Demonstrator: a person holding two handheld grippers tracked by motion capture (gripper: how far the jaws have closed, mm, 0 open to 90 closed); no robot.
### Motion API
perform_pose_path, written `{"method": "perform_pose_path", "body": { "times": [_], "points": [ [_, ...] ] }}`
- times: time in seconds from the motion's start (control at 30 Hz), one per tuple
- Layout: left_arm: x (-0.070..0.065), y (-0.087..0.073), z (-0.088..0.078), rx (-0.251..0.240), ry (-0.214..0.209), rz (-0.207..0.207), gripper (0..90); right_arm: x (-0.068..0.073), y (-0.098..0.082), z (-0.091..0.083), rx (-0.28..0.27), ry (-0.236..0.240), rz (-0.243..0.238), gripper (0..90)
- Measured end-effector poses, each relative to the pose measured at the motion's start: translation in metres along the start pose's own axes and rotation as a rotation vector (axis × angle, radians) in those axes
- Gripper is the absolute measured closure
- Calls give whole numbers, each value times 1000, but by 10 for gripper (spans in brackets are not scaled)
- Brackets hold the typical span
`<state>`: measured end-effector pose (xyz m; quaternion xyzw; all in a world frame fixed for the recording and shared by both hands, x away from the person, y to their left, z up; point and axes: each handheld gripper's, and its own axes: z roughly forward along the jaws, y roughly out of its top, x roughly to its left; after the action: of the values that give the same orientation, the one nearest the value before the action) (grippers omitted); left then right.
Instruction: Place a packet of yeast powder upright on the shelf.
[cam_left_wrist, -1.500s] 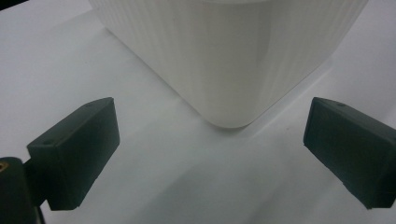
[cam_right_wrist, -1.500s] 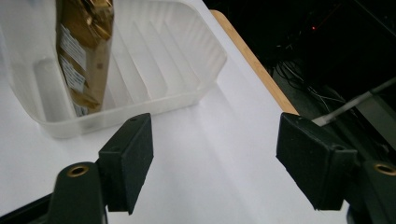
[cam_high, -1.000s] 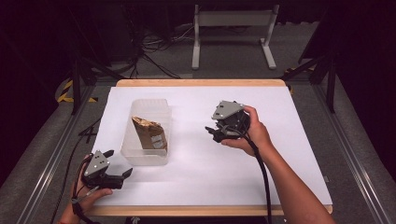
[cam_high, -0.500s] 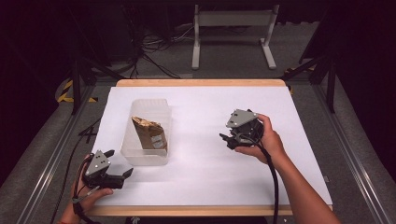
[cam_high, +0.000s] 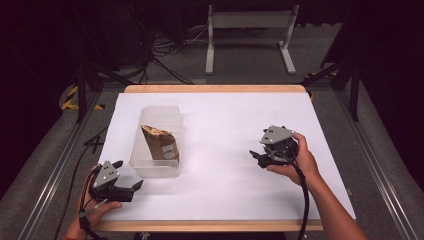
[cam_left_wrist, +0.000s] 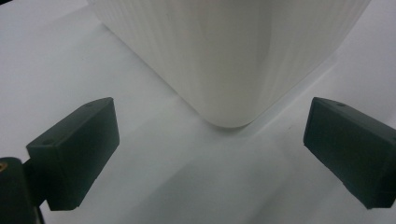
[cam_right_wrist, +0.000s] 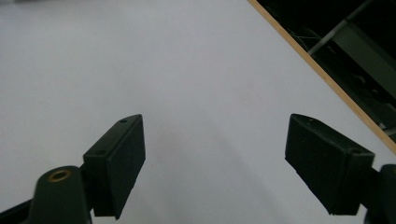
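A clear plastic container (cam_high: 156, 145) stands on the left half of the white table (cam_high: 225, 120), with a brown paper packet (cam_high: 161, 143) leaning inside it. My left gripper (cam_high: 128, 174) rests open at the near left corner, just short of the container. Its own view has the container's rounded corner (cam_left_wrist: 224, 56) close ahead, beyond the wide-apart fingers (cam_left_wrist: 74, 149). My right gripper (cam_high: 256, 158) hovers low over the table's right half, pointing left toward the container, well apart from it. Its jaws have just been opening and stand open (cam_right_wrist: 215, 158) with nothing between them.
A wooden rim (cam_high: 215, 88) borders the table, and it also runs along the right in the right gripper view as a table edge (cam_right_wrist: 322, 74). Beyond the far side stand a white frame (cam_high: 247, 35) and loose cables (cam_high: 165, 55) on the dark floor. Metal rails (cam_high: 55, 170) flank the table.
My right gripper has moved to the right and toward the near edge, sinking closer to the table and farther from the container. The left gripper and container have stayed put.
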<state>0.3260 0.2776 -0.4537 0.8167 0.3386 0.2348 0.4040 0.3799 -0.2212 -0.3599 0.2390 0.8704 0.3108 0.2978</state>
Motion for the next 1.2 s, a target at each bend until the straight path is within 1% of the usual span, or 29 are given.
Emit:
{"method": "perform_pose_path", "body": {
  "times": [0.1,0.23,0.3,0.47,0.53,0.63,0.9,1.03,1.1,1.2],
  "points": [
    [0,0,0,1,0,0,44,-1,-9,-3,-18,0,28,189],
    [0,0,1,6,-3,1,44,-4,-21,-8,-23,-17,55,162],
    [0,0,1,6,-3,4,44,-5,-27,-11,-28,-34,65,153],
    [-1,0,1,10,-3,5,44,-7,-39,-18,-35,-33,93,141],
    [-1,0,1,7,-2,7,44,-8,-41,-19,-35,-39,95,140],
    [-1,0,1,8,-3,1,43,-8,-50,-24,-37,-56,102,133],
    [0,0,0,7,1,4,43,-7,-65,-32,-28,-78,133,116],
    [0,0,1,8,0,5,43,-6,-74,-35,-24,-94,136,115],
    [-1,0,1,5,-2,4,43,-5,-79,-36,-22,-105,145,113],
    [0,0,1,5,-1,3,43,-3,-84,-37,-15,-111,141,111]
  ]
}}
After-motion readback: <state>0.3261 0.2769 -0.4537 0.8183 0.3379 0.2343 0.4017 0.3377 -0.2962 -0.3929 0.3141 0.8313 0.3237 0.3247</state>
